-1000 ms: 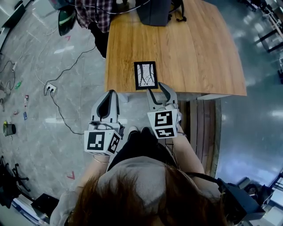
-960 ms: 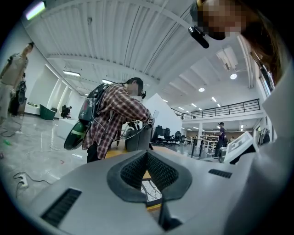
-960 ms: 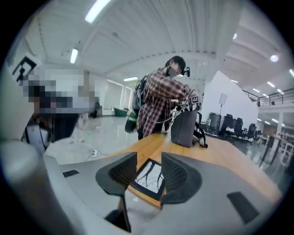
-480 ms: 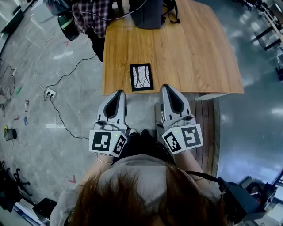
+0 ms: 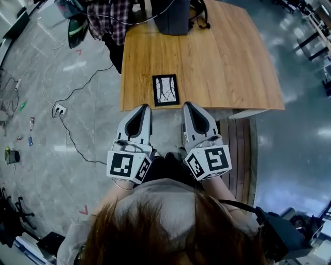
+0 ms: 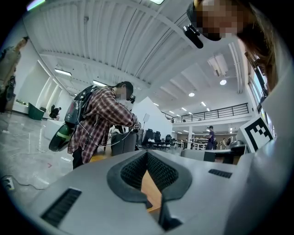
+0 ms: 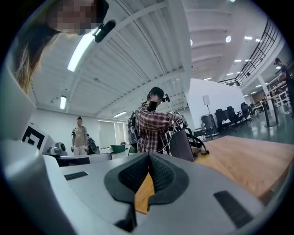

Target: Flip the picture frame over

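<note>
A small black picture frame [image 5: 165,90] with a white branching print lies face up near the front edge of the wooden table [image 5: 217,57]. My left gripper [image 5: 143,107] and right gripper [image 5: 186,105] hang side by side just in front of that edge, both pointing level at the table. Each has its jaws pressed together with nothing between them. The frame sits between their tips, a little beyond, untouched. In the left gripper view [image 6: 147,153] and the right gripper view [image 7: 149,157] the dark pads meet at a point, and only the tabletop shows past them.
A dark bag [image 5: 173,15] stands at the table's far end, where a person in a plaid shirt [image 5: 106,15] leans in. A power strip [image 5: 58,109] and cables lie on the grey floor to the left. A slatted bench [image 5: 237,150] sits at my right.
The right gripper's jaws have closed and it has risen and rolled, coming level beside the left. The left gripper has edged forward toward the table edge.
</note>
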{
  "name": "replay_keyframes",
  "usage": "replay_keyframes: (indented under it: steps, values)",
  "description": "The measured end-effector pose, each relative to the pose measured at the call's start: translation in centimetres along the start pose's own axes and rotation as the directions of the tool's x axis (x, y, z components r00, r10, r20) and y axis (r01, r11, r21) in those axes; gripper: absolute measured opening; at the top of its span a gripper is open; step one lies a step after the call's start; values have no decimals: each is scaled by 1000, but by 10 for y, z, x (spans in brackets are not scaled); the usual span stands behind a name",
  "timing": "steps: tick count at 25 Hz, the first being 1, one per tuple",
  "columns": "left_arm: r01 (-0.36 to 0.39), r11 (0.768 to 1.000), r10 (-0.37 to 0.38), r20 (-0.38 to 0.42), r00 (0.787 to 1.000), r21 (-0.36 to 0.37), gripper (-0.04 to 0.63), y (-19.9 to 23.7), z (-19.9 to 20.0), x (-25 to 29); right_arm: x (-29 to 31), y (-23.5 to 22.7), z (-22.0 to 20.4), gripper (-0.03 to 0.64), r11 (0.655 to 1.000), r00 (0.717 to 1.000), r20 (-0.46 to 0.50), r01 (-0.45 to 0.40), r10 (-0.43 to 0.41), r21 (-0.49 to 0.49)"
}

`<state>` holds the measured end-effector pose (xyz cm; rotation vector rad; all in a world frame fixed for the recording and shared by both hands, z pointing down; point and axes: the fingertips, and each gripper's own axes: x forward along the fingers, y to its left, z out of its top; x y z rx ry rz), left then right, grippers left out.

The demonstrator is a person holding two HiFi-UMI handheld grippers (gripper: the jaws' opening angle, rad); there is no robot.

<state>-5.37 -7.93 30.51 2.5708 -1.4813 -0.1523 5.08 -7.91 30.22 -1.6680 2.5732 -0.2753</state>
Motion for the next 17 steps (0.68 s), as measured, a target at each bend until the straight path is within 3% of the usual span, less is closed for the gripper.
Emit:
replay_keyframes:
  steps: [17]
  values:
    - [3, 1000, -3, 5, 1000, 9, 6, -8, 0, -6, -2, 14, 5, 15, 998, 999, 15, -50, 50, -28]
